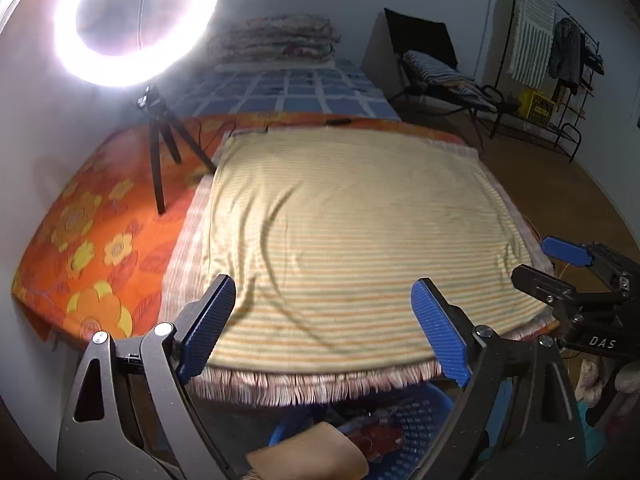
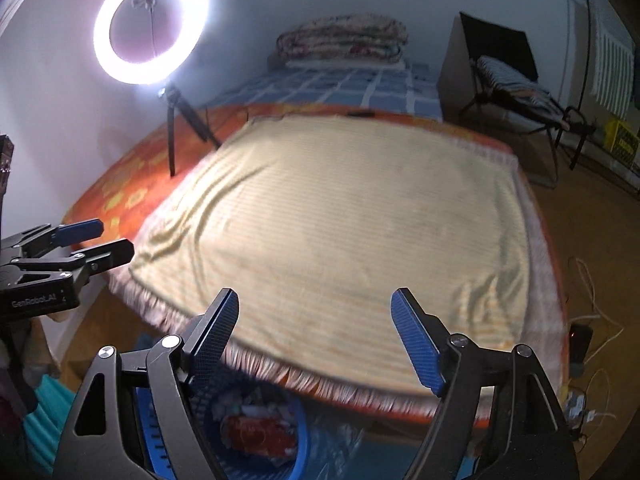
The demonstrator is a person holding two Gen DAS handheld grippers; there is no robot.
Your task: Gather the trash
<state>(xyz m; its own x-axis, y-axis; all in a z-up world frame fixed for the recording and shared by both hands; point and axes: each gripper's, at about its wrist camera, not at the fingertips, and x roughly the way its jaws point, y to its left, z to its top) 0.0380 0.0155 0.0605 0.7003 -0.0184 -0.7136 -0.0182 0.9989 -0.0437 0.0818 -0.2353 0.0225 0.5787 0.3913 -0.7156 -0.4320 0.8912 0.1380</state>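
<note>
The left gripper [image 1: 324,324] is seen with its blue-padded jaws spread wide and nothing between them. Just ahead of and below it, a yellow striped blanket [image 1: 360,220] is spread over a mattress with an orange flowered sheet [image 1: 92,248]. Directly beneath the gripper, under the blanket's fringed edge, a blue plastic basket [image 1: 416,420] is placed on the floor; red wrappers [image 1: 376,436] and a tan piece of trash [image 1: 308,458] are held in it. Off to the gripper's right, the right gripper [image 2: 316,336] is seen, likewise spread wide and empty. Below the right gripper and slightly to its left, the same basket is seen with crumpled paper and the red wrappers inside. Far ahead and to the left of both grippers, a lit ring light [image 1: 136,20] is stood on a small tripod [image 1: 160,148] on the flowered sheet. Beyond the blanket, a blue checked bedcover [image 1: 292,92] and a stack of folded quilts [image 1: 276,40] are seen.
</note>
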